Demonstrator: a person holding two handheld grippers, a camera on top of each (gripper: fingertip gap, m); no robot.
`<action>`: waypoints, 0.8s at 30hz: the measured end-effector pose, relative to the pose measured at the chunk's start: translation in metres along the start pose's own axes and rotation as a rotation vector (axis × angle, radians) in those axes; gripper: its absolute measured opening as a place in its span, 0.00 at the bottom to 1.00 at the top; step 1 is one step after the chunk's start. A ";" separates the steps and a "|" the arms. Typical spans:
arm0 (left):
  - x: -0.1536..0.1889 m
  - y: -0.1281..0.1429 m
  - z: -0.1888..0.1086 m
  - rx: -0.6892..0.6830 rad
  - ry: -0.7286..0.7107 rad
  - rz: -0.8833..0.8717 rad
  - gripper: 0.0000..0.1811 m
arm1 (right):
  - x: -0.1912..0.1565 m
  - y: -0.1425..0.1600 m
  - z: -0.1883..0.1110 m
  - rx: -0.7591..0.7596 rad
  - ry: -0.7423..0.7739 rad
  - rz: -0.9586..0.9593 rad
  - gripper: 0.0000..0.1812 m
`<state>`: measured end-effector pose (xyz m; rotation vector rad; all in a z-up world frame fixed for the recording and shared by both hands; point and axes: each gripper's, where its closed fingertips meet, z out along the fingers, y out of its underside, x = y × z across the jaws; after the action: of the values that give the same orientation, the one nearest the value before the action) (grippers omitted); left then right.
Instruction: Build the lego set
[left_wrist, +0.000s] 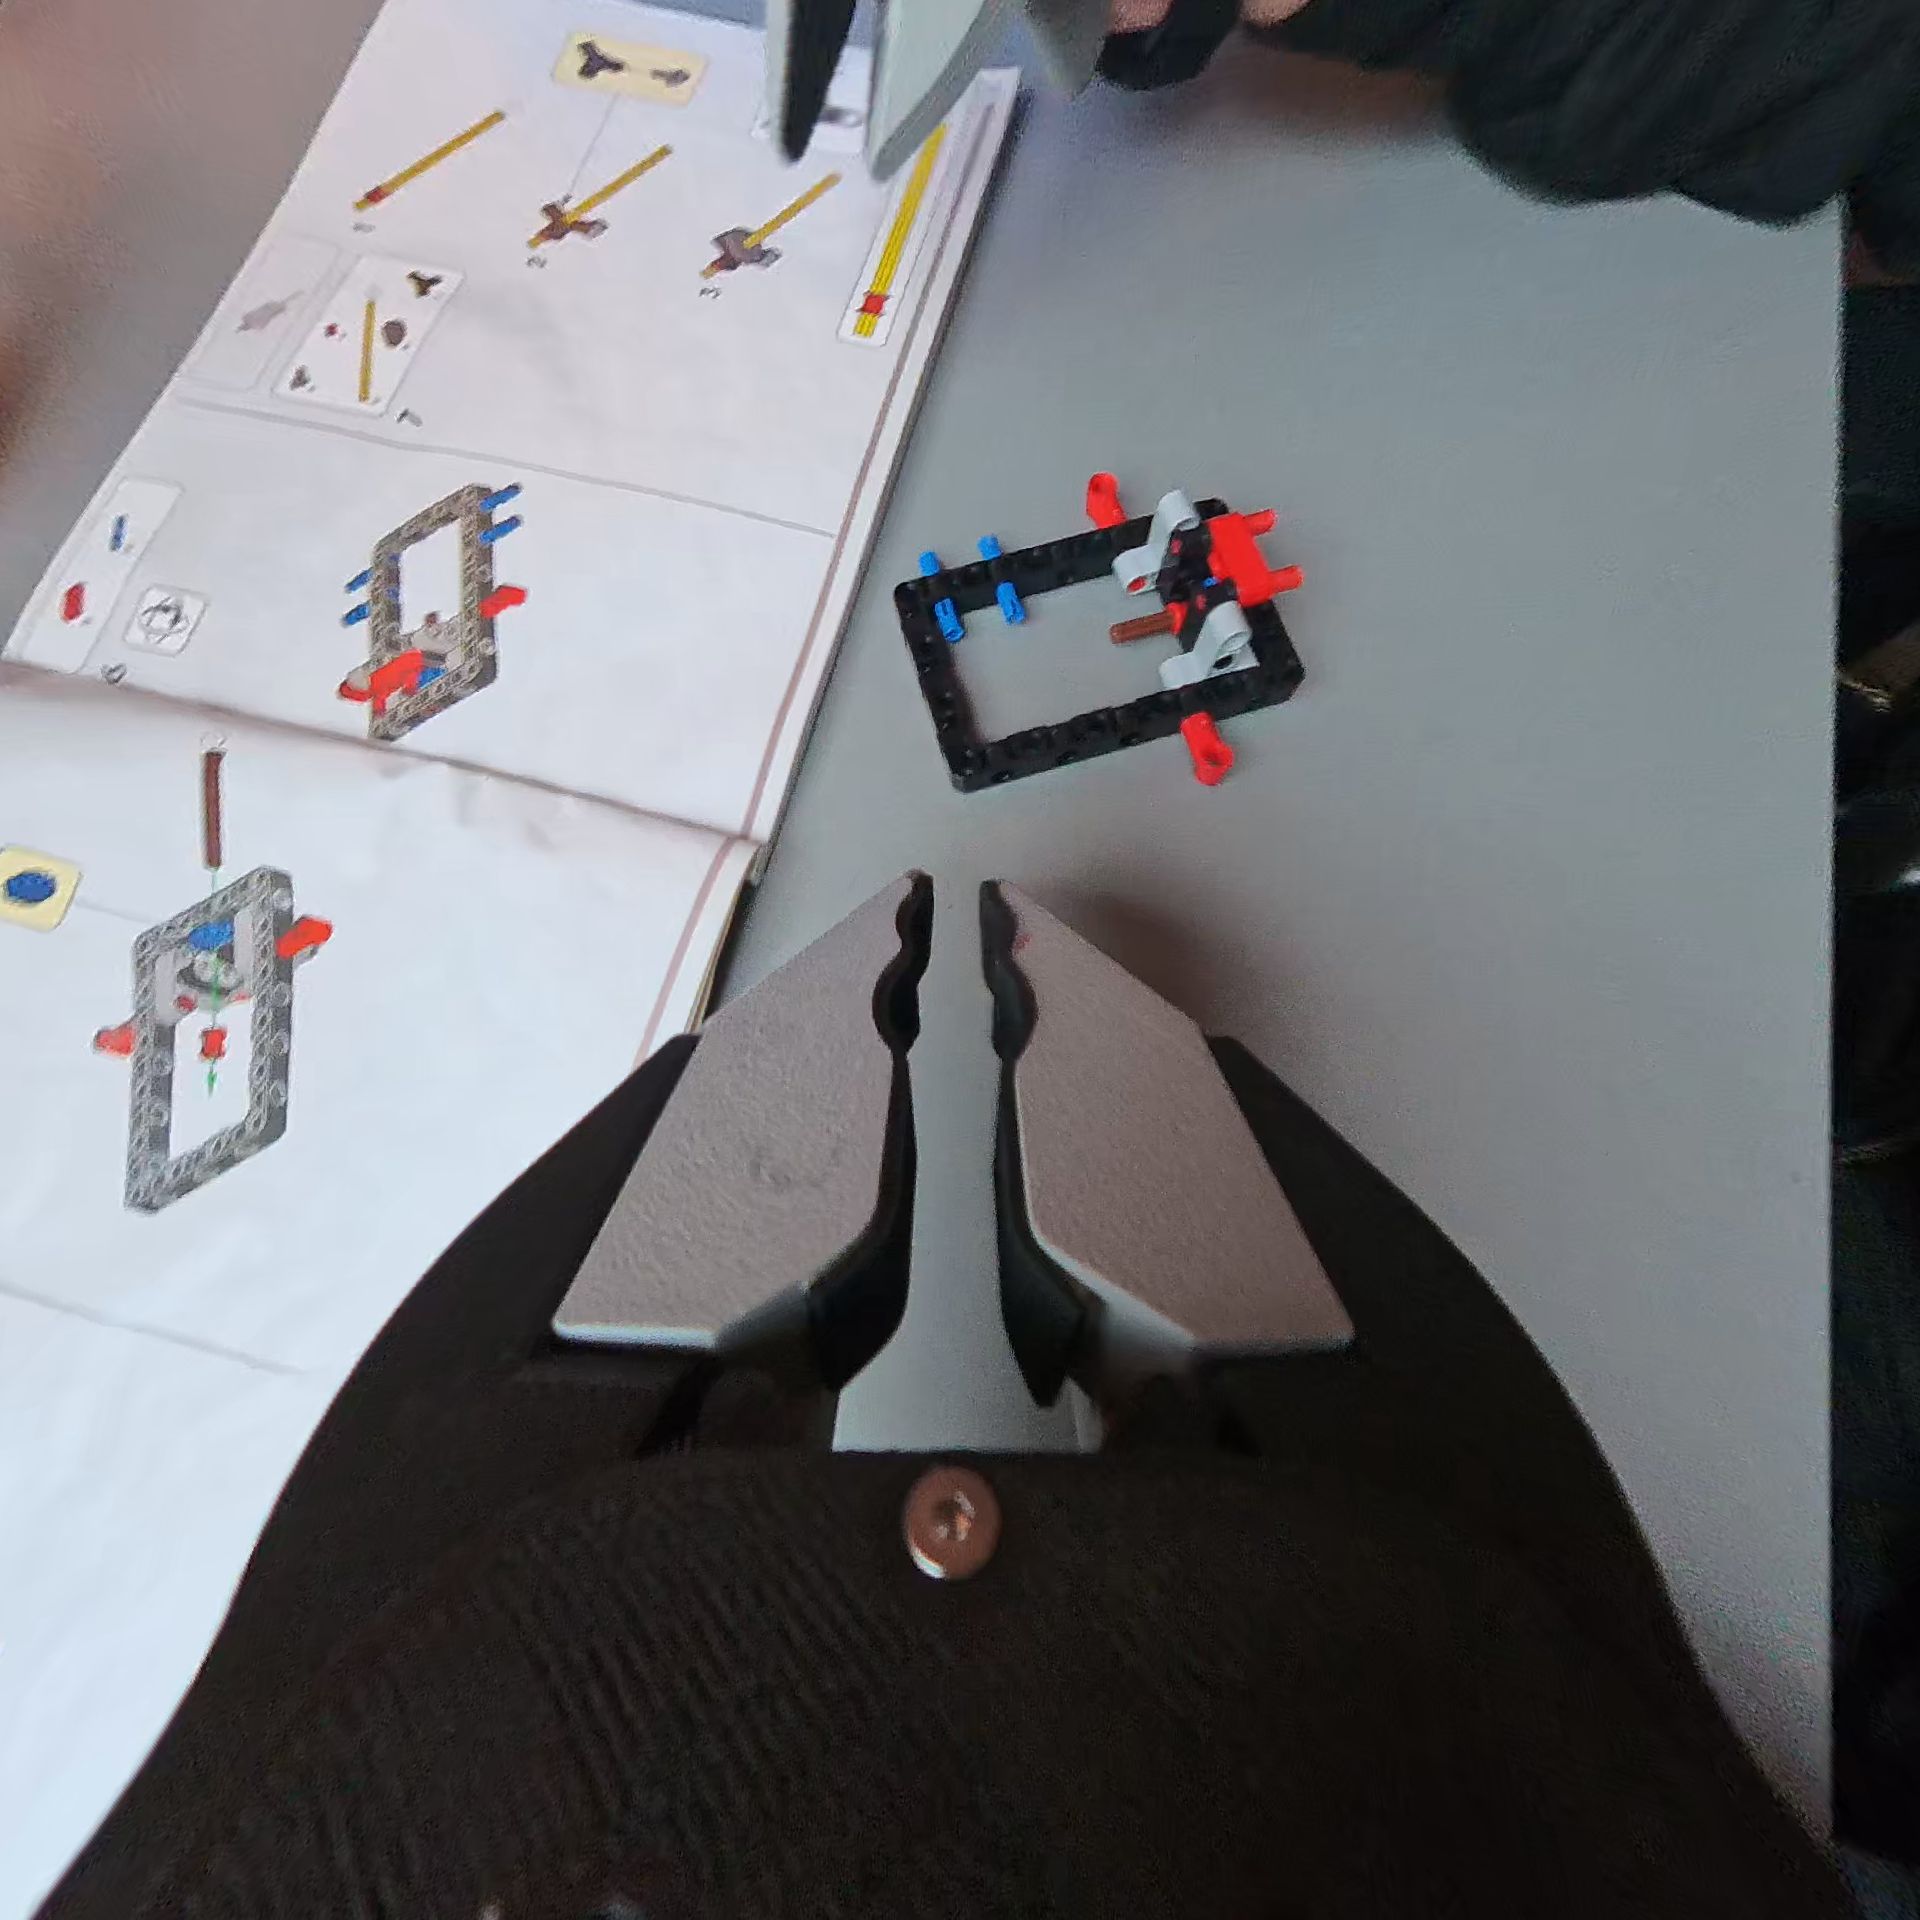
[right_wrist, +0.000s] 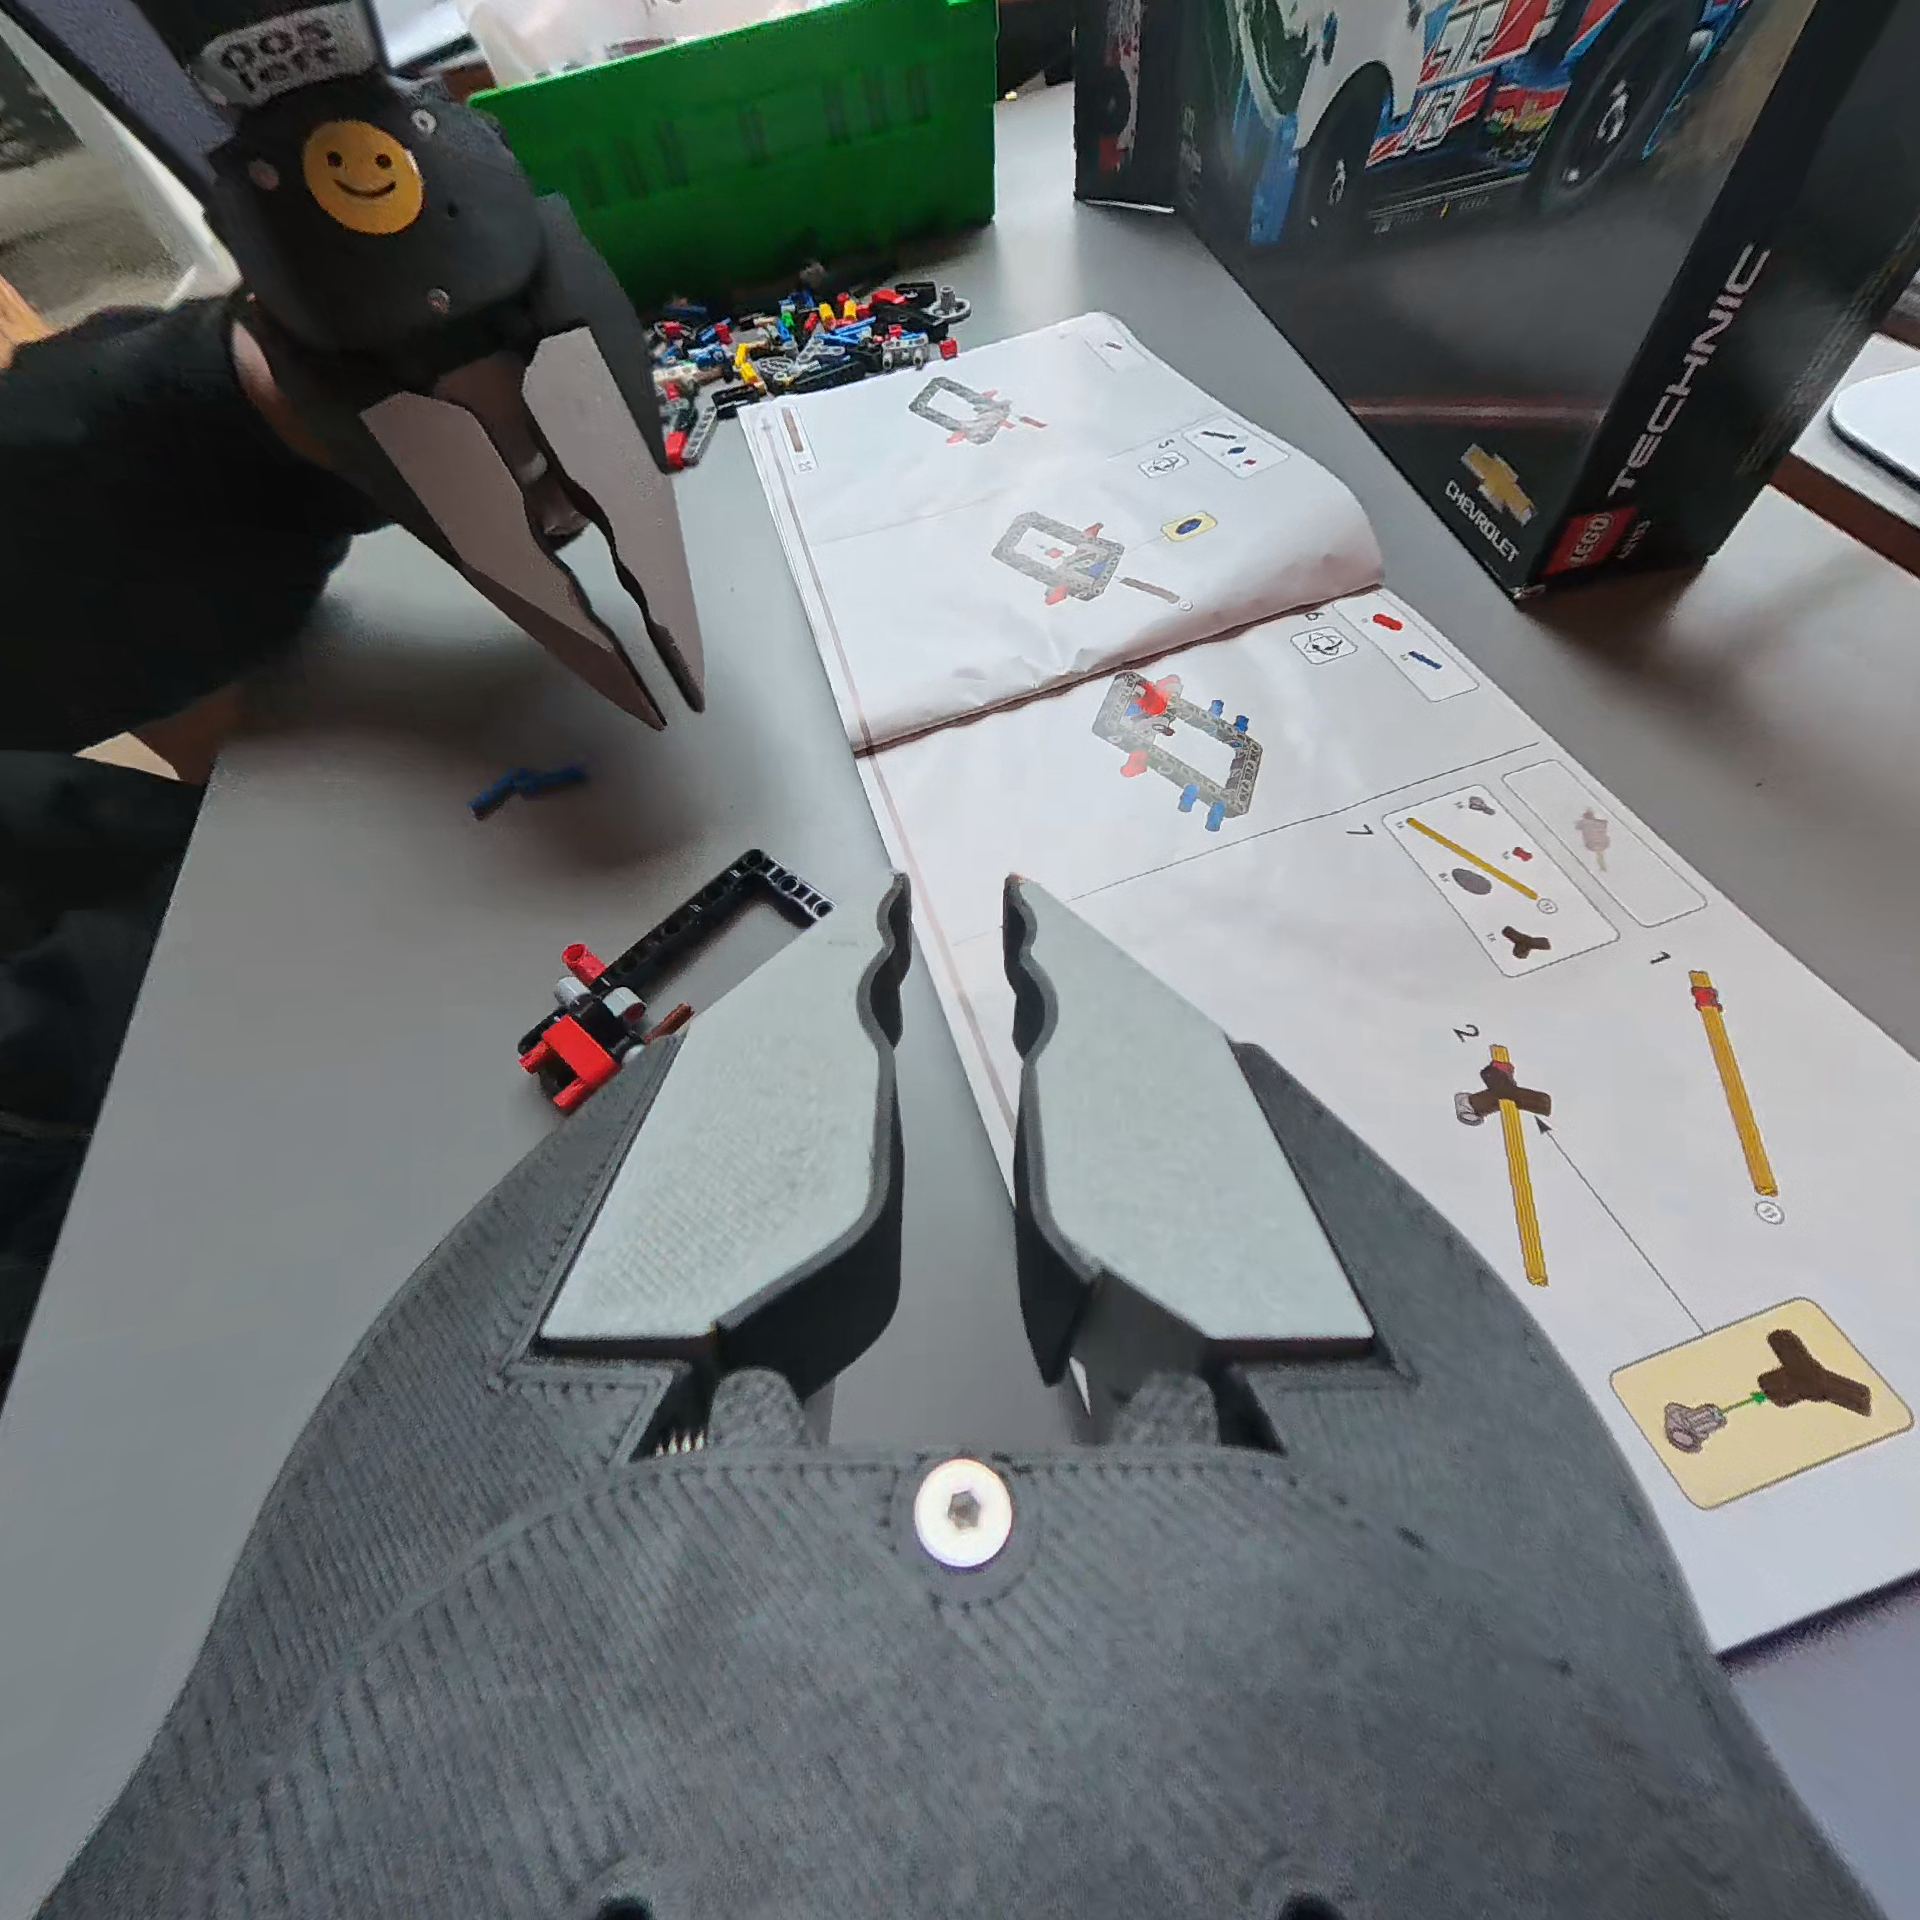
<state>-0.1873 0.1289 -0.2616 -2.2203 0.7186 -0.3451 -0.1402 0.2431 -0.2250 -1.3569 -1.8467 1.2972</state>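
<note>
A black rectangular Lego frame (left_wrist: 1039, 743) lies flat on the grey table (left_wrist: 1455, 987). It carries blue pins, red pins, light grey connectors, a red block and a brown axle. My left gripper (left_wrist: 956, 883) hovers just short of the frame, its jaws a narrow gap apart and empty. In the right wrist view the frame (right_wrist: 686, 914) lies left of my right gripper (right_wrist: 956, 883), which is open and empty over the booklet's edge. The left gripper (right_wrist: 681, 717) points down there. The right gripper (left_wrist: 862, 125) shows at the top of the left wrist view.
An open instruction booklet (right_wrist: 1247, 831) lies right of the frame. A loose blue pin (right_wrist: 525, 787) lies on the table beyond the frame. A pile of loose pieces (right_wrist: 800, 332) sits before a green bin (right_wrist: 748, 156). The set's box (right_wrist: 1507, 312) stands at the back right. Left tips to right tips: about 15 centimetres.
</note>
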 end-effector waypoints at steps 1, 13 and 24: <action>0.002 -0.002 0.002 0.016 0.032 0.012 0.03 | 0.001 0.003 0.002 -0.009 0.003 -0.007 0.08; -0.004 -0.014 0.003 0.197 0.070 -0.058 0.05 | 0.016 0.009 0.016 -0.007 0.042 -0.069 0.08; -0.028 -0.005 -0.001 0.190 -0.021 -0.134 0.06 | 0.012 0.007 0.017 0.021 0.001 -0.047 0.08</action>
<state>-0.2086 0.1475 -0.2582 -2.0921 0.5047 -0.4379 -0.1554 0.2476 -0.2400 -1.2948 -1.8481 1.2881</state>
